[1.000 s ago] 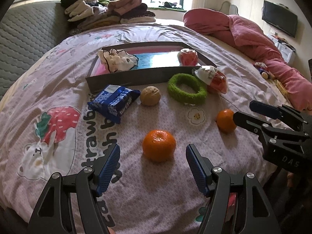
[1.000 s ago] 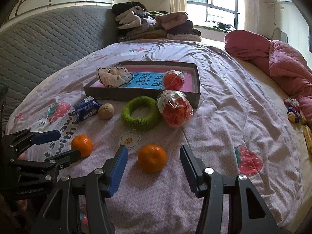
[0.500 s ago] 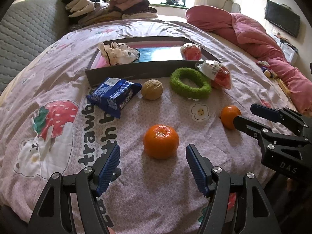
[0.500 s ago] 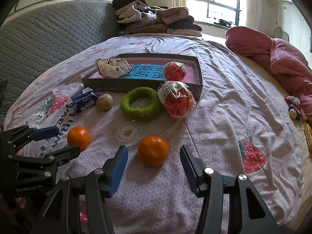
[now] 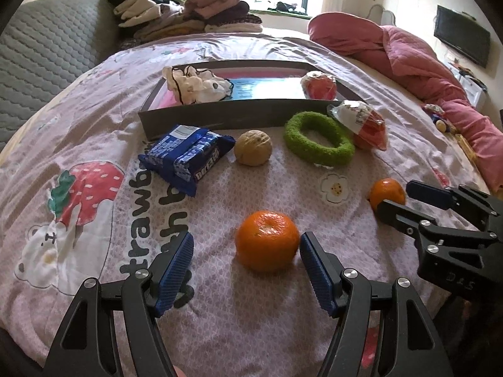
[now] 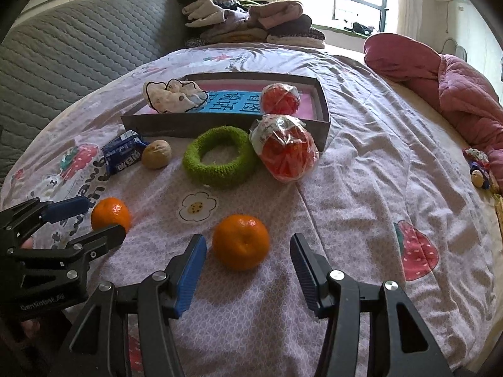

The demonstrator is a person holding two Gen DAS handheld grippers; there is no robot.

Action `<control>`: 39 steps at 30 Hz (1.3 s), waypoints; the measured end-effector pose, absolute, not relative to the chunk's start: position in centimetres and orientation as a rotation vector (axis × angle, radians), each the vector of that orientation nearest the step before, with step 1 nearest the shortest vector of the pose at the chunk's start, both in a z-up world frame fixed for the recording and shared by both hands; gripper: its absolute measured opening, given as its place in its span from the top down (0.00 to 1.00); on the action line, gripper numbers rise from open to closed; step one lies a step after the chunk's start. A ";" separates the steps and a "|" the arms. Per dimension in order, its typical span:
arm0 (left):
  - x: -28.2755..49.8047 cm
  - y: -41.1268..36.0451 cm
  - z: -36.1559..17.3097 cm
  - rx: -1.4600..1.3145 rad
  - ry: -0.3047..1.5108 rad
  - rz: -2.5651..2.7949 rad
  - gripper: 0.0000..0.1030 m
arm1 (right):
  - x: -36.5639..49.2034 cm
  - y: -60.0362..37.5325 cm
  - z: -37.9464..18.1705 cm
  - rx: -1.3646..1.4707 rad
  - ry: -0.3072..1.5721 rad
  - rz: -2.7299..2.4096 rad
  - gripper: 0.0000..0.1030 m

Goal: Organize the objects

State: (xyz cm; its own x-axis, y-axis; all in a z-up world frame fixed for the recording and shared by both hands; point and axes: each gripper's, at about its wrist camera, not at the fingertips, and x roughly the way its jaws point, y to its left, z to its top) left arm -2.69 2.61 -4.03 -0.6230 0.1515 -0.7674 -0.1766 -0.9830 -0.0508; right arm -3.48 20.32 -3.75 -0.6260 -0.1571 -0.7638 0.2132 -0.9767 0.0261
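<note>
Hand-held grippers, left (image 5: 246,262) and right (image 6: 248,262), both tilted downward, unclenched, each straddling a tangerine.

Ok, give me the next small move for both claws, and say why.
Probably ease each claw forward and down, then close: the left claw is open with one mandarin just ahead of its pads, and the right claw is open behind the other mandarin.
</note>
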 end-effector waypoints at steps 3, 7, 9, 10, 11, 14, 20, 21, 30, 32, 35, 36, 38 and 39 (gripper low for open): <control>-3.0 2.6 -4.4 -1.258 0.032 2.677 0.31 | -3.8 20.4 -4.1 1.260 0.085 -2.655 0.47; -3.3 2.8 -4.8 -1.274 0.061 2.679 0.31 | -4.0 20.3 -4.3 1.258 0.089 -2.655 0.47; -3.4 2.8 -4.9 -1.287 0.059 2.670 0.30 | -4.2 20.2 -4.4 1.253 0.094 -2.659 0.47; -3.5 2.7 -5.0 -1.291 0.053 2.666 0.29 | -4.2 20.2 -4.5 1.254 0.096 -2.657 0.48; -3.5 2.6 -5.0 -1.292 0.047 2.665 0.28 | -4.3 20.1 -4.6 1.256 0.098 -2.656 0.48; -3.5 2.7 -5.0 -1.297 0.052 2.663 0.28 | -4.4 20.0 -4.8 1.266 0.106 -2.648 0.50; -3.4 2.8 -5.1 -1.289 0.084 2.670 0.28 | -4.5 19.7 -4.9 1.263 0.119 -2.644 0.56; -3.4 2.7 -5.1 -1.286 0.077 2.672 0.28 | -4.5 19.6 -4.9 1.262 0.125 -2.642 0.57; -3.2 2.8 -4.7 -1.239 0.024 2.632 0.60 | -4.5 19.1 -5.1 1.253 0.172 -2.634 0.62; -3.1 3.1 -4.8 -1.230 0.056 2.638 0.60 | -4.4 18.9 -5.1 1.246 0.195 -2.637 0.62; -3.0 3.2 -4.7 -1.223 0.066 2.642 0.60 | -4.2 18.6 -5.0 1.229 0.221 -2.640 0.63; -3.0 3.2 -4.7 -1.222 0.062 2.642 0.60 | -4.2 18.5 -4.9 1.224 0.219 -2.637 0.63; -3.1 3.2 -4.6 -1.222 0.060 2.640 0.60 | -4.1 18.5 -4.9 1.216 0.203 -2.627 0.63; -3.1 3.2 -4.6 -1.222 0.059 2.641 0.60 | -4.1 18.5 -4.8 1.216 0.177 -2.613 0.63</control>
